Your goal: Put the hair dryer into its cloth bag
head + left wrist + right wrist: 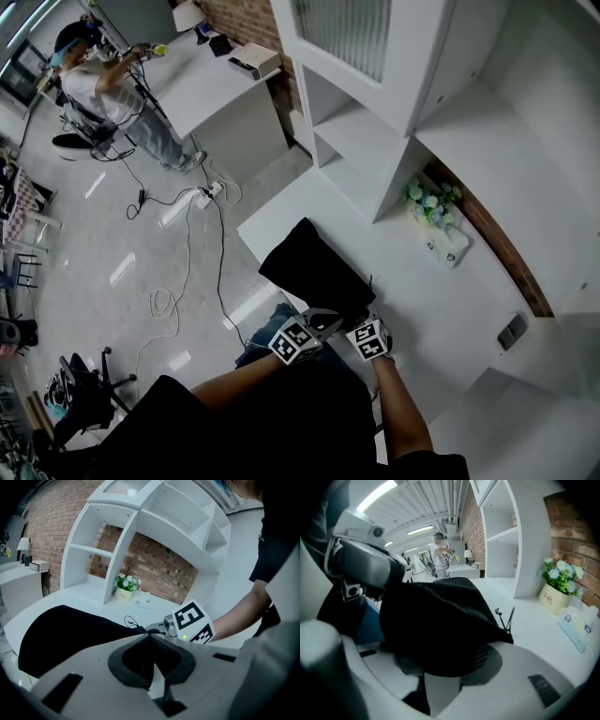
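Observation:
A black cloth bag [314,267] lies on the white desk [441,309], its near end by both grippers. My left gripper [322,317] is shut on the bag's edge [65,630], which tapers right into the closed jaw tips [149,634]. My right gripper [362,317] sits just beside it on the right. In the right gripper view the bag [440,616] bulges between that gripper's [447,667] parted jaws and drapes over the pads [487,658]; it is open. A drawstring [506,618] sticks out of the bag. No hair dryer shows in any view.
A white pot of flowers [427,202] and a small white box [448,246] stand at the back of the desk, under white shelves [375,141]. The desk's left edge [253,239] drops to a floor with cables [187,244]. A person [103,84] works far off.

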{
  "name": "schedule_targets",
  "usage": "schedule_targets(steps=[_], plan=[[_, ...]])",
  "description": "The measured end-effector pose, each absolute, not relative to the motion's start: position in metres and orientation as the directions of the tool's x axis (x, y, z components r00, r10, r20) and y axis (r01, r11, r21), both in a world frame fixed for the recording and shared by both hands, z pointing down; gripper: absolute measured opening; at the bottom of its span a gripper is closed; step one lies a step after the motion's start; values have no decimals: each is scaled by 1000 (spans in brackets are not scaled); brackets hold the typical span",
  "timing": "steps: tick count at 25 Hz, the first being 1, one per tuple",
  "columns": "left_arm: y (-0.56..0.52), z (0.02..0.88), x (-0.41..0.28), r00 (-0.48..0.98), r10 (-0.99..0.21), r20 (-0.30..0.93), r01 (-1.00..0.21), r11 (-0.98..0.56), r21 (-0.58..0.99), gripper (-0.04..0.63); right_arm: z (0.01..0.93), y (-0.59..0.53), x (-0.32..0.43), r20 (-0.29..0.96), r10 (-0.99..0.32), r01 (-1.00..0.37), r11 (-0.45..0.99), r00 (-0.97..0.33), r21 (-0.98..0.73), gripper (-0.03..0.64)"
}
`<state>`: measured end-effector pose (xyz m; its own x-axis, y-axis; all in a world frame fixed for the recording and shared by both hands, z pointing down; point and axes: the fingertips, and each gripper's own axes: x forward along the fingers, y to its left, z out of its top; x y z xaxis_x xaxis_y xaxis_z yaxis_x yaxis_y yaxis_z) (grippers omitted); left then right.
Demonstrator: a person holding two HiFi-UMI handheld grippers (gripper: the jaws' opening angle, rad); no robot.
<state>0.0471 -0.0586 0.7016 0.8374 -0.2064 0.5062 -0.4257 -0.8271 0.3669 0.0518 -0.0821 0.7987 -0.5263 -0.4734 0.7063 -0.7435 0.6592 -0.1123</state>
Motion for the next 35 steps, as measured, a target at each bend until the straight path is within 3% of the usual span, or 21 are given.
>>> schedule_targets(steps=[14,19,21,23,25,26,29,35], plan=[[-27,779,72,743,-77,664,-392,-855,340,26,780,17,103,685,-595,-884,438,-420,-161,175],[-12,812,70,645,-22,764,-262,-945,194,26,763,36,115,674,-640,-914,379,-370,-143,178],[-10,820,68,642,5,766,-234,-951,202,28,751,38,120,646,-678,-930,334,-350,-154,184],[-7,823,64,650,70,757,-198,-946,258,39,733,37,126,603,-745,-957,252,-286,-143,187],[-2,812,62,672,139,727,-149,-937,316,135,711,36,129,561,-800,-976,155,-214,-151,187],[0,801,60,694,158,702,-130,-932,338,149,700,38,126,546,-816,-978,112,-190,-173,187],[5,762,52,782,183,596,-95,-910,404,170,671,47,109,525,-836,-969,30,-159,-245,189],[13,667,7,900,173,400,-32,-889,456,178,623,53,47,504,-858,-977,-10,-100,-211,189]])
